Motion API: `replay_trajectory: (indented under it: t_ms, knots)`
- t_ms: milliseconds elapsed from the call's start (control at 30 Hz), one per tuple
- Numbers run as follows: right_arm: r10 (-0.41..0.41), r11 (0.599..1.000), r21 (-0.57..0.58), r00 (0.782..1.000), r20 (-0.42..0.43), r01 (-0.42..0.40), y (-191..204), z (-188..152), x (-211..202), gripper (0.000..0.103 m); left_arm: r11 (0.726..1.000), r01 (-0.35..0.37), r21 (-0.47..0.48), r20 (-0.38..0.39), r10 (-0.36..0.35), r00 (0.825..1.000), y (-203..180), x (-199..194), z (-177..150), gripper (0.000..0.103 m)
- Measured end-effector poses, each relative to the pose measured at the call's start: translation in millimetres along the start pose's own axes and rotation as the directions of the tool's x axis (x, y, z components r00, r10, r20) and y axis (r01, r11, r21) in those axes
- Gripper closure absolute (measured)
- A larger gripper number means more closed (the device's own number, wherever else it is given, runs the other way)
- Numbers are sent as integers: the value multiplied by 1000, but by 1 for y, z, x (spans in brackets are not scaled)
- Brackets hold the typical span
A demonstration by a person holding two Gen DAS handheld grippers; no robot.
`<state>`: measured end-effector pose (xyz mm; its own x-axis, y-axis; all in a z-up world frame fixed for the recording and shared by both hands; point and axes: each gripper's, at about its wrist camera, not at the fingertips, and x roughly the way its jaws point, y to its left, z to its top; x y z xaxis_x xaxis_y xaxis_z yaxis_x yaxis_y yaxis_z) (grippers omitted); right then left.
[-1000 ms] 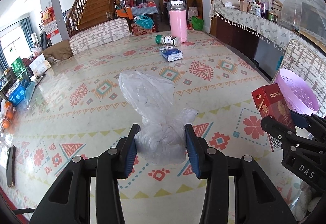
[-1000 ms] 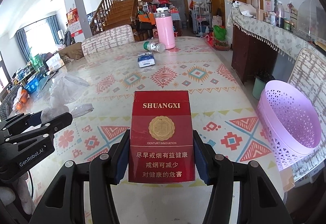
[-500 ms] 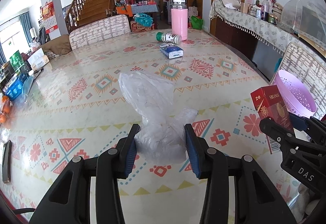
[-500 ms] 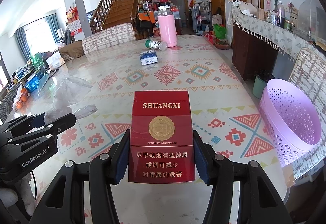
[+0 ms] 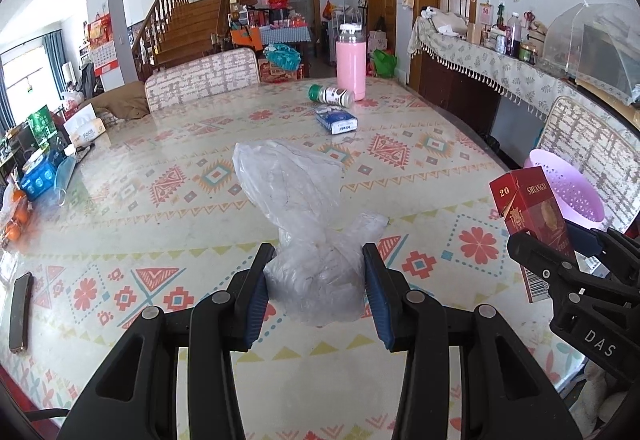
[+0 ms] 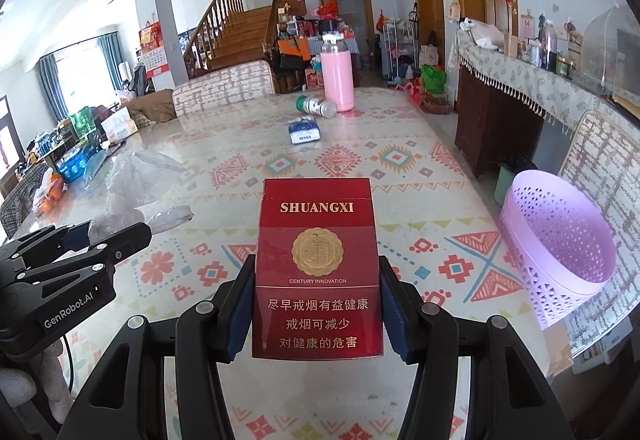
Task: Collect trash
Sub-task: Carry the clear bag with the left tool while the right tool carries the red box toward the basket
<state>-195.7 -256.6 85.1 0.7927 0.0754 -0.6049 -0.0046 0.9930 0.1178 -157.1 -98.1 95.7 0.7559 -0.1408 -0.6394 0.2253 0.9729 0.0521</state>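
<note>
Left tool (image 5: 316, 284) clamping bag (image 5: 304, 224), right tool (image 6: 316, 314) clamping carton (image 6: 318, 268): carry both level over basket (image 6: 560, 240) before releasing.

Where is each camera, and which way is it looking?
Left wrist view: sits on the left gripper, looking along its black fingers over the patterned table; they squeeze a clear plastic bag.
Right wrist view: sits on the right gripper, facing the same way; its fingers clamp a red cigarette box.
Both see the pink bottle, the purple basket and each other's gripper at the edge.
</note>
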Motion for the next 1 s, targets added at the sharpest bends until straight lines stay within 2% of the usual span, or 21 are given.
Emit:
replay_trajectory:
  t_ms: [467,1000]
  knots:
    - [-8,1000,9,996,84,8,-5,-8,-49,43,1000,-2,28,73,0,997,-17,-42,-6,60]
    - [-36,997,77,996,87,29,-41,-15,-58,43,995,3,99,50,-8,999,-44,-33,-9,60]
